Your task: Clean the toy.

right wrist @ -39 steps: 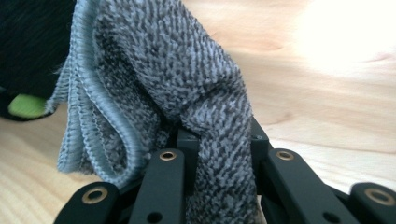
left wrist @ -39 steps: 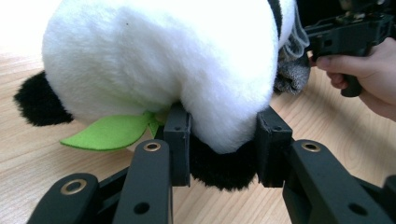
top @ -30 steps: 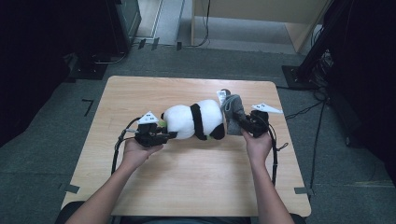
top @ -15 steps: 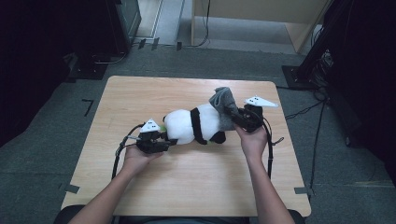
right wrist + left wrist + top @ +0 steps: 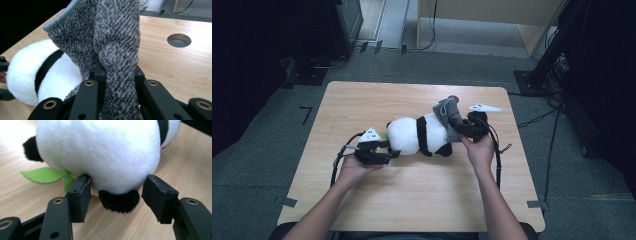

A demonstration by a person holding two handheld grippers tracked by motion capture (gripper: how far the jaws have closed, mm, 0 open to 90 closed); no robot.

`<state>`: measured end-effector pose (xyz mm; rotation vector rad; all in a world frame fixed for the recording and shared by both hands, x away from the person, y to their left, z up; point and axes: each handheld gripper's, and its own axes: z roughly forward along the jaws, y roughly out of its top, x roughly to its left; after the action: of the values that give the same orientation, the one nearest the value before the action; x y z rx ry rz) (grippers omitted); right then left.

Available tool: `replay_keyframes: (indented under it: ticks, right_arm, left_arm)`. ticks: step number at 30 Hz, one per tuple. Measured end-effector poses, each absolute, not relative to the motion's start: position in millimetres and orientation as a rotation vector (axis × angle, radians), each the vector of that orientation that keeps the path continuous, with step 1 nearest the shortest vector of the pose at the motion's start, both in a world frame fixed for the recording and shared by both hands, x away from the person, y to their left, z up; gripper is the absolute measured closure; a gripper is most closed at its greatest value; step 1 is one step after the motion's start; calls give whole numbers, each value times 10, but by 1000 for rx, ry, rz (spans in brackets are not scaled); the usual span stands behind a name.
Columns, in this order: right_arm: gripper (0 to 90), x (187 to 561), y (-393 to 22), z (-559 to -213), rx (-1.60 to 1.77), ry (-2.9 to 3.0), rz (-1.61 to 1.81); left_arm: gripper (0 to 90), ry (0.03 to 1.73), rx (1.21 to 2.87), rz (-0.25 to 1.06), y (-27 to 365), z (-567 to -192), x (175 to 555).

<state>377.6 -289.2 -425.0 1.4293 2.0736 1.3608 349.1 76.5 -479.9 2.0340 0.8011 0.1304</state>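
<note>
A black-and-white plush panda (image 5: 419, 135) lies on its side in the middle of the wooden table (image 5: 412, 200). At its left end is my left gripper (image 5: 384, 152). Its jaws have just been opening and now stand apart around a black patch of the panda (image 5: 119, 200), and the right pad (image 5: 160, 197) is clear of the plush. A green felt leaf (image 5: 45, 175) pokes out beside it. My right gripper (image 5: 467, 127) is shut on a grey knitted cloth (image 5: 112, 45), which rises from its jaws over the panda's right end (image 5: 32, 75).
A round cable hole (image 5: 179, 40) sits in the tabletop beyond the cloth. Black cables (image 5: 499, 160) trail from both grippers toward the front edge. Dark stands (image 5: 537, 75) and a wooden cabinet (image 5: 492, 12) stand on the floor behind the table.
The right hand has shifted slightly left with the grey cloth, which now lies against the panda's end. The panda has turned a little. The left hand has kept its place.
</note>
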Motion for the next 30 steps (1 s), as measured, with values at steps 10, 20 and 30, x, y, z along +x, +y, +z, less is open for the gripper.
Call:
replay_keyframes:
  ticks: [10,20,30]
  right_arm:
    - [755,3800,-2903,-4267,1428,2078,1357]
    - [753,3810,-2909,-4276,1431,2082,1366]
    - [750,3838,-2892,-4275,1422,2100,1358]
  left_arm:
    - [400,742,1999,132,1036,-4527,3744]
    - [405,660,2019,93,1002,-4391,4161]
    - [297,565,2105,51,860,-4442,4436]
